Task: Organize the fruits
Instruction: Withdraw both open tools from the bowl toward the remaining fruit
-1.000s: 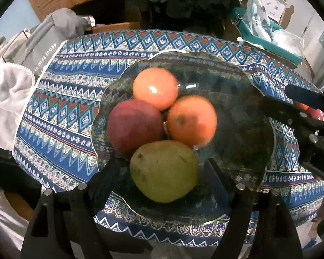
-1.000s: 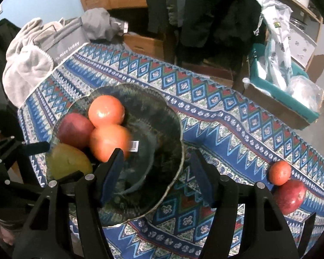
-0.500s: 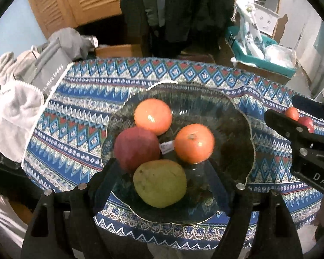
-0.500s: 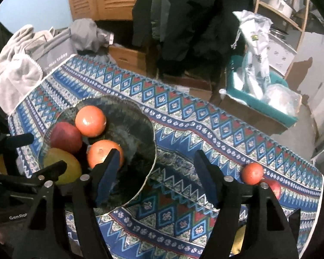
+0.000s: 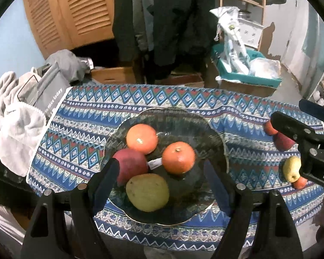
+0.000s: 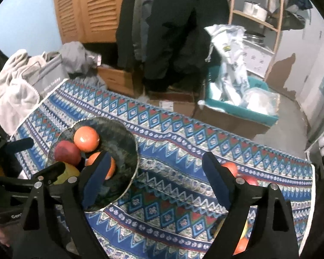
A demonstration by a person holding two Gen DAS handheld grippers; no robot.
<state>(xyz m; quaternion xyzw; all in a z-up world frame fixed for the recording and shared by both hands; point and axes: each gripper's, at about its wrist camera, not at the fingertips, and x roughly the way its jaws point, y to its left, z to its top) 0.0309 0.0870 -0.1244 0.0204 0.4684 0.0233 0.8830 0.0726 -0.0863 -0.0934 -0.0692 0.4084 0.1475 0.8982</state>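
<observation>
I see the patterned tablecloth (image 5: 183, 99) spread across the whole table, with a pile of grey and white laundry (image 5: 21, 112) at its left end. On the cloth sits the dark glass bowl (image 5: 218, 142), which holds four fruits: a yellow-green pear (image 5: 148, 192) nearest me, a red apple (image 5: 132, 165) touching it on the left, and two oranges, one at the back (image 5: 142, 138) and one on the right (image 5: 178, 157).

My left gripper (image 5: 162, 185) hangs above the near rim of the bowl, jaws spread wide with nothing between them. My right gripper (image 6: 155, 179) hovers over bare cloth just right of the bowl, also wide apart and empty.

Well apart from the bowl, at the right end of the cloth, lie loose fruits: a small pear (image 5: 291, 169), a second apple (image 5: 283, 141) and a small orange (image 5: 270, 128).
</observation>
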